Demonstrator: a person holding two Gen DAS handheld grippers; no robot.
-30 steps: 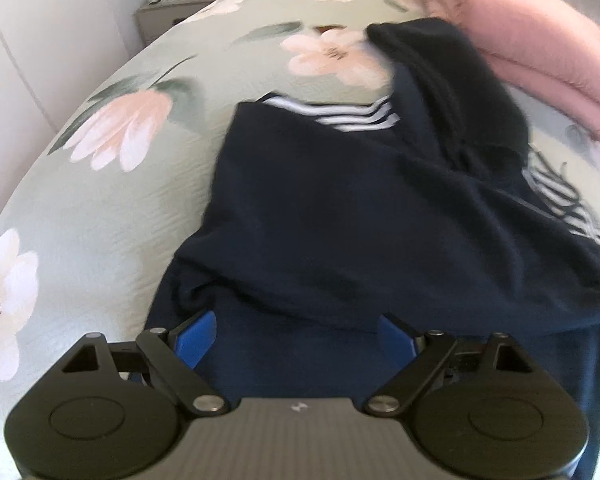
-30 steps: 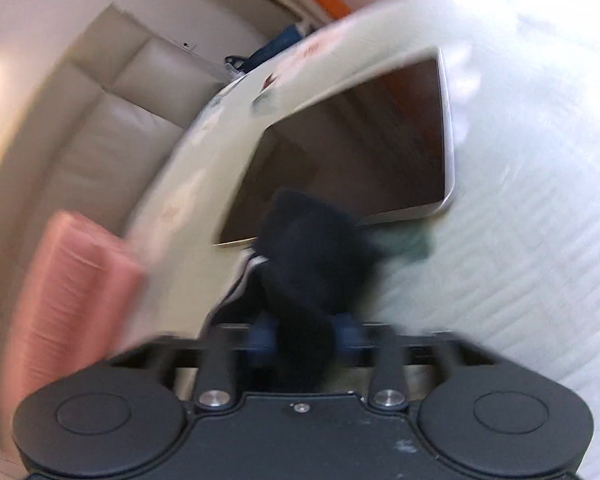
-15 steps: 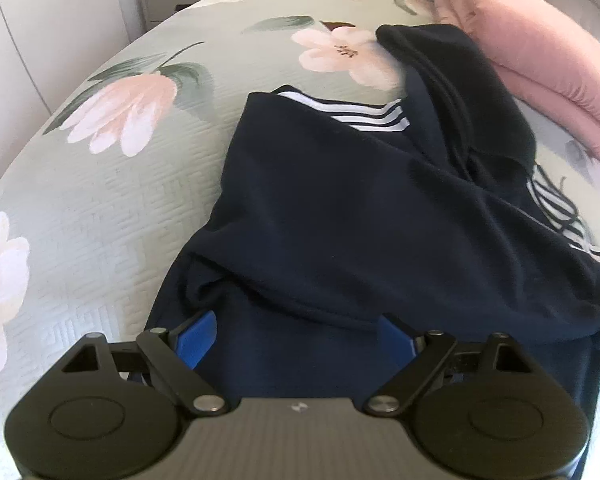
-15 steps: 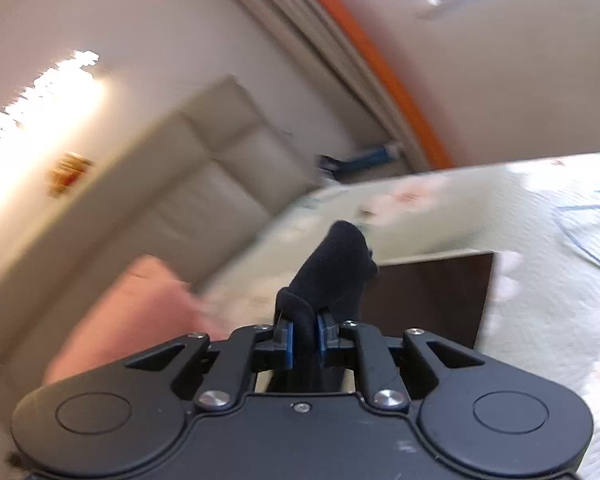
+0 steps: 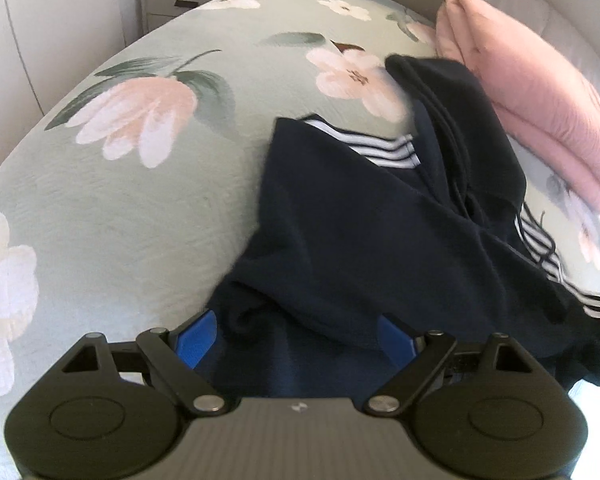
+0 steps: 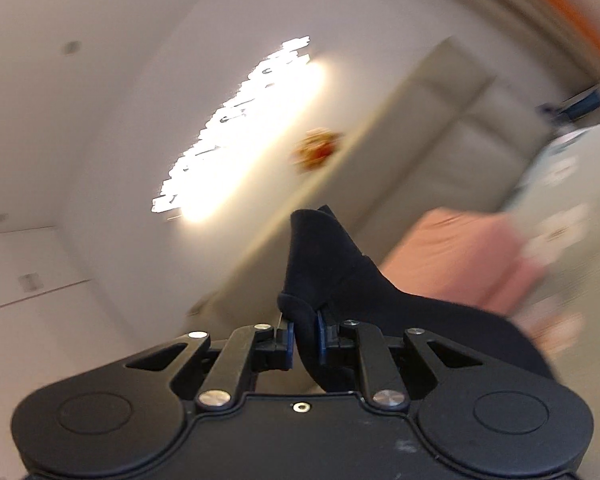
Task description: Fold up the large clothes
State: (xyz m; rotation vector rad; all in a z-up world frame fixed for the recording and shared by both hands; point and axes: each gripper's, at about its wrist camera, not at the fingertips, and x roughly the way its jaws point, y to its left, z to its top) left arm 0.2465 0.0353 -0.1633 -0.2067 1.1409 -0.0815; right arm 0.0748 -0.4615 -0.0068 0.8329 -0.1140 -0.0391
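A large navy garment (image 5: 364,240) with white stripes lies crumpled on the floral bedspread (image 5: 140,200). My left gripper (image 5: 296,336) is open, low over the garment's near edge, its blue pads on either side of the dark cloth. In the right wrist view, my right gripper (image 6: 304,338) is shut on a fold of the same navy garment (image 6: 324,256) and holds it up in the air, with the cloth trailing down to the right.
A pink pillow (image 5: 532,96) lies at the bed's far right, also blurred in the right wrist view (image 6: 460,260). A grey nightstand (image 5: 172,0) with a cup stands beyond the bed's far left corner. A padded headboard (image 6: 452,152) and white wall are behind.
My right gripper has lifted and swung upward with the cloth, its view going from the bed to the wall and headboard. The left gripper has shifted left and tilted up a little.
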